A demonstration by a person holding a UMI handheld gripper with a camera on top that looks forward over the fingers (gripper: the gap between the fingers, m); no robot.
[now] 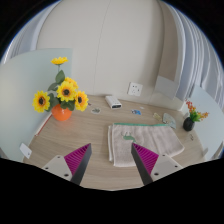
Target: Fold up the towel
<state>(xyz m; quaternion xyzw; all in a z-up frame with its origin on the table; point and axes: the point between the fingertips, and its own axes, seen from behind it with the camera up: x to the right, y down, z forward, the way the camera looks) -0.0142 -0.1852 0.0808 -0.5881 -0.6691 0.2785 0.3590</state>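
A pale grey towel (142,137) lies flat on the wooden table (90,125), just ahead of my fingers and mostly beyond the right one. It has a small green mark near its far edge. My gripper (112,160) hovers above the table in front of the towel. Its fingers are open, with pink pads (80,158) facing inward, and nothing is between them. The towel's near left corner lies in the gap between the fingers.
An orange pot of sunflowers (60,97) stands at the far left. A small white box (114,102) sits near the back wall. A small dark vase with flowers (189,121) stands at the far right. A white card (25,150) lies near the left edge.
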